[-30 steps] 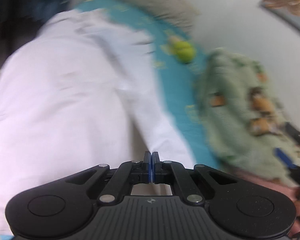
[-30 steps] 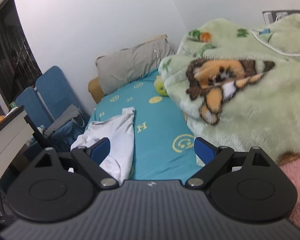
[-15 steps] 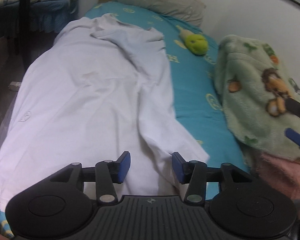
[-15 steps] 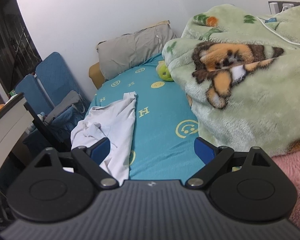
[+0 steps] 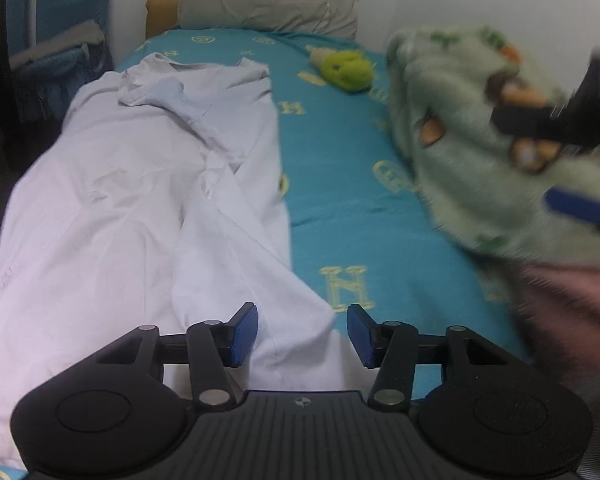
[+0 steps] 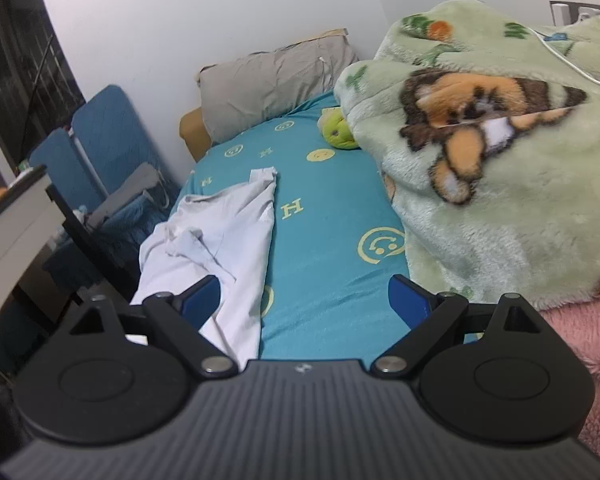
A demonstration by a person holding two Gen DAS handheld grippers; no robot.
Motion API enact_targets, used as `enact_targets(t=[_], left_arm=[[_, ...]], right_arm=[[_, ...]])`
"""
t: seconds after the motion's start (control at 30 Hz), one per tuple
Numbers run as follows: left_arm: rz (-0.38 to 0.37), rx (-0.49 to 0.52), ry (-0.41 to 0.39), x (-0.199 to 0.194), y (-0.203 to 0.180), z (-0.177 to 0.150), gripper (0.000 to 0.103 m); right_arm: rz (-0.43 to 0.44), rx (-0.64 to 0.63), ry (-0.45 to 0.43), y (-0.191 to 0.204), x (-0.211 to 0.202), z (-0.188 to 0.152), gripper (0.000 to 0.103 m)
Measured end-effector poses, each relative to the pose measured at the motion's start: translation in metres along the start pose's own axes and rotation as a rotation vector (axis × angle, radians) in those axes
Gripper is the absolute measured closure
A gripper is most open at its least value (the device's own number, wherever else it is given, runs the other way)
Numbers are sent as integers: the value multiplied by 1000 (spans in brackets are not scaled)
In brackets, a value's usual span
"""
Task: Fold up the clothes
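A white garment (image 5: 140, 200) lies spread and creased along the left side of a bed with a teal sheet (image 5: 340, 200). My left gripper (image 5: 302, 330) is open and empty, just above the garment's near corner. The garment also shows in the right wrist view (image 6: 220, 232), folded over near its far end. My right gripper (image 6: 304, 300) is open and empty above the teal sheet (image 6: 320, 240), with its left finger over the garment's edge. The right gripper appears blurred at the right of the left wrist view (image 5: 572, 160).
A green fleece blanket (image 6: 500, 160) with a bear print is heaped on the bed's right side, over a pink blanket (image 6: 588, 332). A grey pillow (image 6: 268, 84) and a green plush toy (image 6: 338, 132) lie at the head. Blue folded chairs (image 6: 100, 152) stand left of the bed.
My left gripper was shut on the garment's corner, then opened and let it go. It has drawn back toward the near corner. The right gripper has shifted slightly and stayed open.
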State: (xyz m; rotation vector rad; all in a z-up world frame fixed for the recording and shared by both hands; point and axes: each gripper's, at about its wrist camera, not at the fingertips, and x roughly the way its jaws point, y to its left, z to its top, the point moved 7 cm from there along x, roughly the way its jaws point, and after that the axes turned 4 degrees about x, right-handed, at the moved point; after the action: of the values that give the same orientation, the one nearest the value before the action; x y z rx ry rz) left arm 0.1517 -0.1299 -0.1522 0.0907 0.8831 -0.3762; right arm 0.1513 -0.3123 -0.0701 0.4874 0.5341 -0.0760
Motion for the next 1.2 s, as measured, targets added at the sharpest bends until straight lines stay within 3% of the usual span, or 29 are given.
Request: enact_targets(t=[0.07,0.13,0.23,0.33,0.4,0.5,0.6,0.7,0.83,0.9,0.97,1.07,1.2], left_arm=[[19,12,16,9,3,-9,95],[-16,-18,4,6,10,-12,97],[-128,-118,-41,-24,26,-3,98],[-380,-264,-33,-59,53,5,97],[-447,-360,-17,-73,78,7,97],[-378,-459,42,-72,122,-3,98],[-143,-429,128,-54,152,-22,97],[-37,-386,168,-45,157,-28,94],[54,-202,42,-68,135,-7,60],[19,-113,-24,-79,114,2,55],[-68,-53,-59,-82,83,5,48],[-155,66,-35,-69,38,1,46],[-89,225,54,-37,9,-20,44]], right_arm=[[-17,-14,7,0,4,-1,11],[-25,-16,13,0,6,-2,11],[-30,-10,14,-1,5,-2,11],[-30,-3,14,-3,3,-3,11],[-27,8,16,-4,2,-3,11],[-26,10,25,-3,4,-4,11],[-25,3,39,0,6,-7,11],[-22,2,46,1,7,-8,11],[-15,6,47,0,5,-8,11],[-9,14,49,-1,6,-7,11],[-2,24,62,-1,8,-8,11],[65,74,145,7,27,-5,11],[226,205,292,30,73,19,11]])
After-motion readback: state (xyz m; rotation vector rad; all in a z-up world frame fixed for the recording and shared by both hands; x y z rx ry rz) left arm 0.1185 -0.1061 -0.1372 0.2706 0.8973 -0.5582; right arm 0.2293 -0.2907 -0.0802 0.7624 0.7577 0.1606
